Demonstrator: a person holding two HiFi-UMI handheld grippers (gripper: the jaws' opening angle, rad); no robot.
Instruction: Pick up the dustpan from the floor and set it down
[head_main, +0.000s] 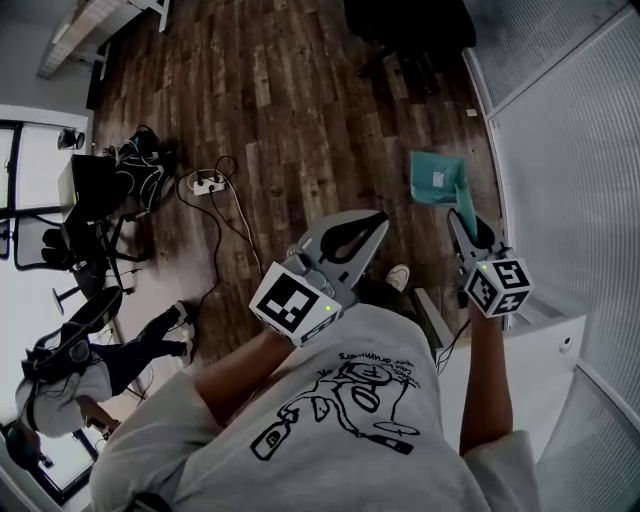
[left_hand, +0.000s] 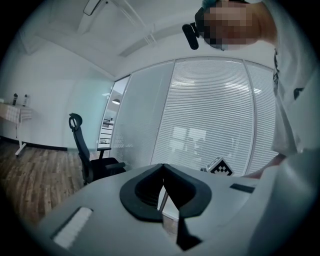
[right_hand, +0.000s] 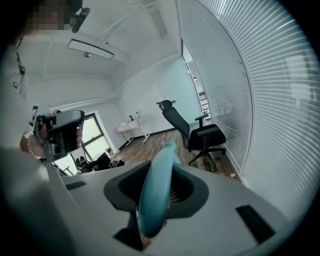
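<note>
The dustpan (head_main: 437, 178) was seen as a pale teal plastic piece: a broad, roughly square pan with a lighter patch on its inner face, and a long, narrow handle (head_main: 464, 208) of the same colour running back from one corner.

The handle was clamped between the jaws of the right gripper (head_main: 468, 232). In the right gripper view the jaws of this gripper (right_hand: 165, 175) were held partly apart, pressed on either side of the rounded teal handle (right_hand: 156, 192). The handle ran forward between the dark pads and ended just past the tips. In the head view the pan itself was carried beyond the right gripper's tips, slightly to their left, over the dark wood floor (head_main: 280, 100). Whether it touched the floor could not be made out.

The left gripper (head_main: 372, 222) was kept well apart from the dustpan, which lay off to its right and further forward. In the left gripper view its jaws (left_hand: 162, 169) were brought together at the tips and nothing was held between them.
</note>
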